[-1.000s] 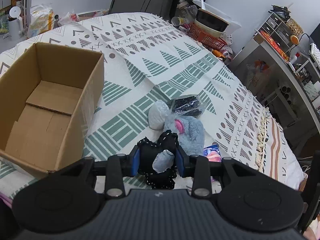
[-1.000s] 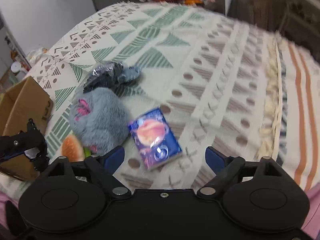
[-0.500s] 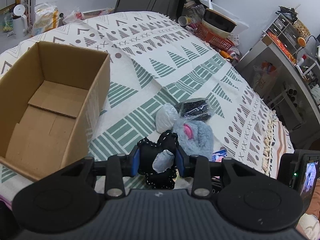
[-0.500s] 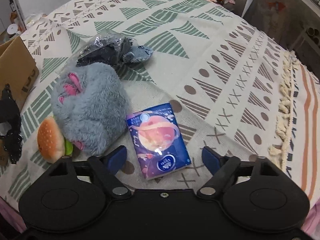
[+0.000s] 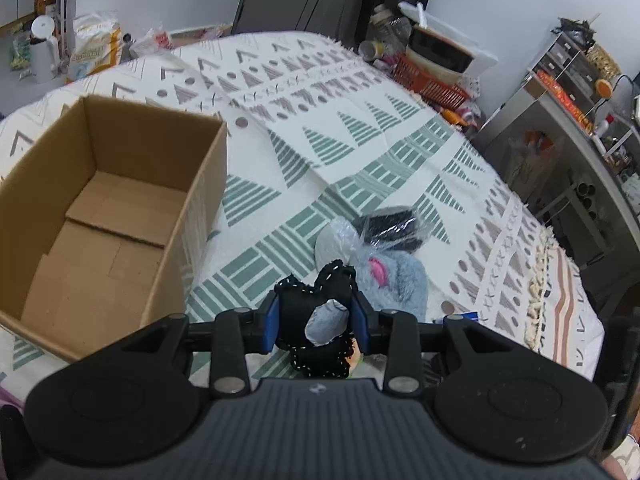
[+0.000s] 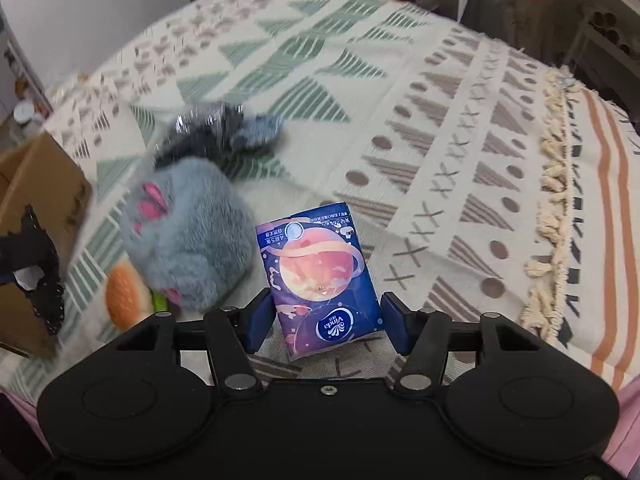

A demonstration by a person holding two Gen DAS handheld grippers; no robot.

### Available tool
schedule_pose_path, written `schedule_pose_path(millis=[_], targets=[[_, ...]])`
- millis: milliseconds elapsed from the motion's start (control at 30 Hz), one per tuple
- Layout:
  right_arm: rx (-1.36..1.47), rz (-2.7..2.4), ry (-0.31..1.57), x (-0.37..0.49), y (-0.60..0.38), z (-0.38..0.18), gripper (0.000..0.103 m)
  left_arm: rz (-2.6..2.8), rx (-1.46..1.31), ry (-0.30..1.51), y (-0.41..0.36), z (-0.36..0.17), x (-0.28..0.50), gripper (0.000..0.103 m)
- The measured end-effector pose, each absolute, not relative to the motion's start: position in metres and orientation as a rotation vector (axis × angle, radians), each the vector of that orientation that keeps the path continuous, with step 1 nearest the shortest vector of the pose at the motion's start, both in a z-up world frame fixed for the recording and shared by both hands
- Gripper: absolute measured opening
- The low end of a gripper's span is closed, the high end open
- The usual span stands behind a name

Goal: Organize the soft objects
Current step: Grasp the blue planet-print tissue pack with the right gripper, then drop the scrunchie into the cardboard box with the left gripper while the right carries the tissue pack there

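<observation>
The right gripper (image 6: 326,322) now sits lower and nearer, its blue fingers (image 6: 394,320) narrowed from a wide spread to flank the blue planet-printed tissue pack (image 6: 320,276). The left view now takes in more of the brown cardboard box (image 5: 100,208).

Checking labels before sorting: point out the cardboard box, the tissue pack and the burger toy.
cardboard box (image 5: 120,184), left wrist view, on its inside far wall.
tissue pack (image 6: 320,276), right wrist view, on the printed planet.
burger toy (image 6: 126,294), right wrist view, on the bun top.
</observation>
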State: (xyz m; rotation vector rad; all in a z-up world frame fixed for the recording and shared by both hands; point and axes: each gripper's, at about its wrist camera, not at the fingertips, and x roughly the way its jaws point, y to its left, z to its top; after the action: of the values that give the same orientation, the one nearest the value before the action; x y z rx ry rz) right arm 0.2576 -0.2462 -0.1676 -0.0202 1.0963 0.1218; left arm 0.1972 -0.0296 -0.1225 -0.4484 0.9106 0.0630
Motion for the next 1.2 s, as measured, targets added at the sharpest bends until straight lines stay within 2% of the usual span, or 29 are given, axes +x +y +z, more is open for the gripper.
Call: schedule_pose_path(millis=[567,1200], targets=[[0.032,0.158,0.942,0.224,-0.228,-0.094,0.056,0.073,-0.436,0.817,-0.001,-0.08,0.174,0.036],[0.042,0.322,0.904,0.21,-0.138,-0.067,0.056,0.214,-0.507,0.781,0.083,-0.076,0.164,0.036]])
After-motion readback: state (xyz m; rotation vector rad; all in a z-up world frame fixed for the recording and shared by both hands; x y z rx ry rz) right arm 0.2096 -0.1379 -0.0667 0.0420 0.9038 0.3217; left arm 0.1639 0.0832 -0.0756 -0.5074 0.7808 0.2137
